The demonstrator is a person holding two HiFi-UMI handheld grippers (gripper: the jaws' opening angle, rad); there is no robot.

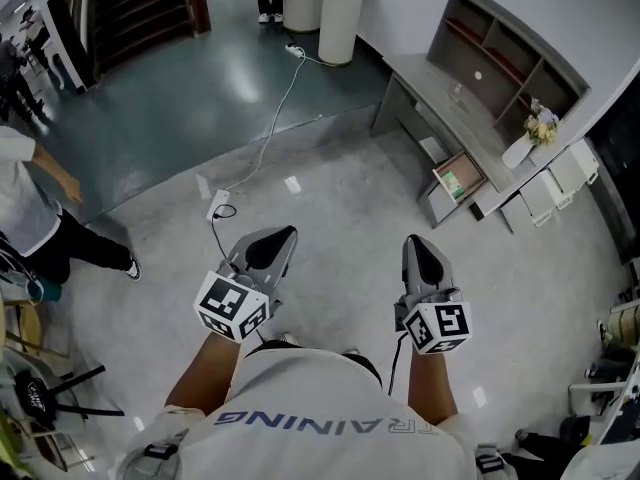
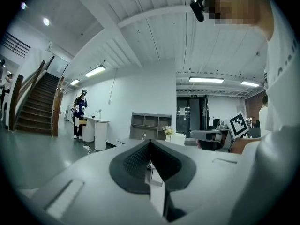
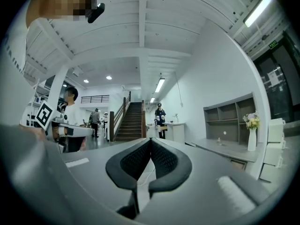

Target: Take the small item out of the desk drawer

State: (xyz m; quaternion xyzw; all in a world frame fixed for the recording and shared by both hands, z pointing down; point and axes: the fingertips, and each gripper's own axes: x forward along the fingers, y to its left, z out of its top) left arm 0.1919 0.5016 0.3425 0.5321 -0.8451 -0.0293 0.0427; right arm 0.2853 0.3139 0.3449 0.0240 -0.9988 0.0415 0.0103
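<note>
The grey desk (image 1: 455, 118) with a shelf unit on top stands against the wall at the upper right of the head view. Its low drawer (image 1: 470, 168) is pulled open, and a flat green and white item (image 1: 452, 182) lies inside. Both grippers are held over the floor, well short of the desk. My left gripper (image 1: 277, 236) is shut with nothing between its jaws, and so is my right gripper (image 1: 414, 241). In the left gripper view the left gripper (image 2: 150, 142) points toward the shelf unit (image 2: 150, 125). In the right gripper view the right gripper (image 3: 150, 140) has the desk (image 3: 225, 148) to its right.
A vase of flowers (image 1: 538, 128) stands at the desk's end beside white drawer units (image 1: 556, 184). A power strip (image 1: 218, 205) and its cable (image 1: 282, 98) lie on the floor ahead. One person (image 1: 40, 218) stands at the left. A white round counter (image 1: 338, 13) is at the back.
</note>
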